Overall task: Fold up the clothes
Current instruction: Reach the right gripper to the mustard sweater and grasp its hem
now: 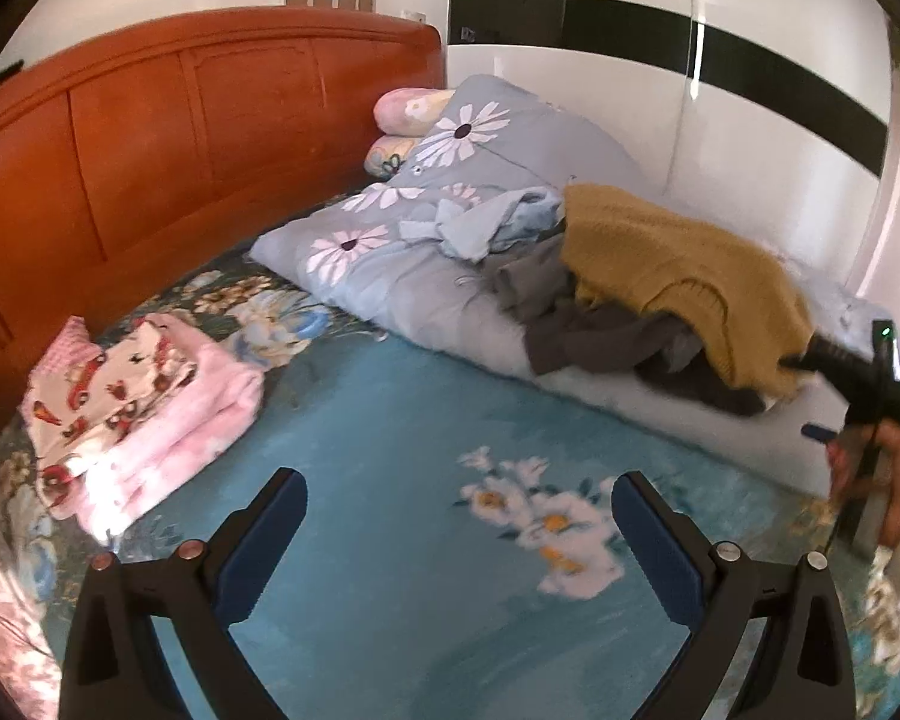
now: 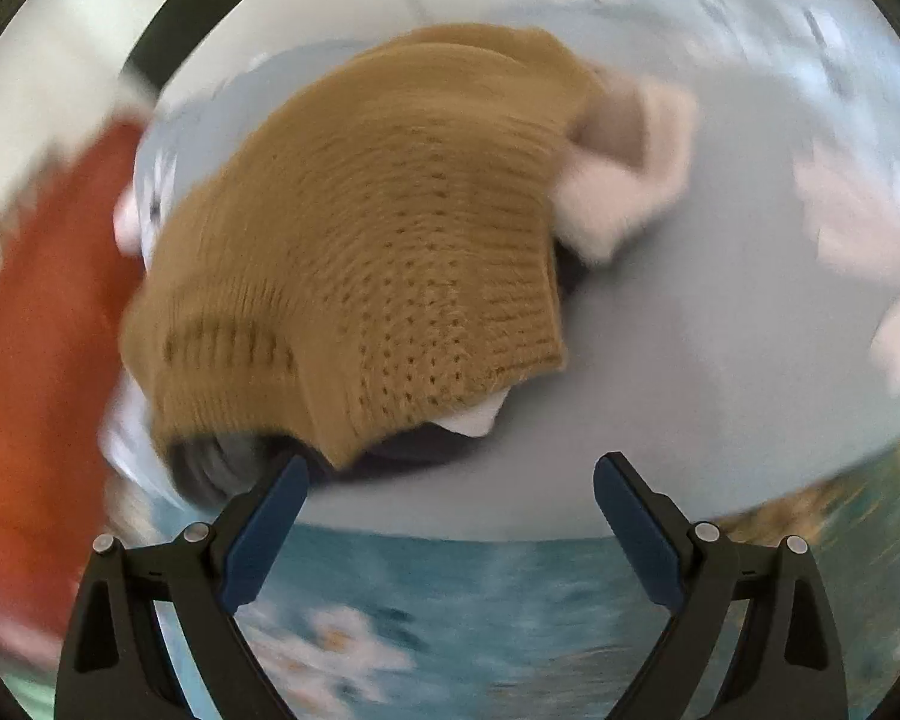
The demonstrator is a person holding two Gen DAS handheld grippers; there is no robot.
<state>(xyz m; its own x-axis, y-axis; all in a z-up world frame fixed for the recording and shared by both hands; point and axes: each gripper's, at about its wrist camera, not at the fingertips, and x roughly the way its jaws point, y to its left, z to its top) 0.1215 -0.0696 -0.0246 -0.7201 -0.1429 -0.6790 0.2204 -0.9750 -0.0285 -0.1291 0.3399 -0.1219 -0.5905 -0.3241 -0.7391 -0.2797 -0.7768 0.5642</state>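
A mustard knit sweater (image 1: 678, 264) lies on top of a heap of unfolded clothes, over a grey garment (image 1: 594, 324) and a pale blue one (image 1: 492, 222). The heap rests on a grey flowered quilt (image 1: 426, 180). My left gripper (image 1: 459, 516) stands open over the teal flowered bedsheet (image 1: 390, 432), holding nothing. In the blurred right wrist view my right gripper (image 2: 450, 498) is open just short of the sweater's (image 2: 378, 240) near hem. The left wrist view shows the right gripper's body (image 1: 870, 378) in a hand at the far right; its fingertips are hidden by the sweater.
A folded pink stack (image 1: 138, 414) with a car-print piece sits at the left of the bed. An orange wooden headboard (image 1: 180, 132) runs behind, with pillows (image 1: 402, 114) by it. A white wardrobe with a black stripe (image 1: 690, 60) borders the bed's far side.
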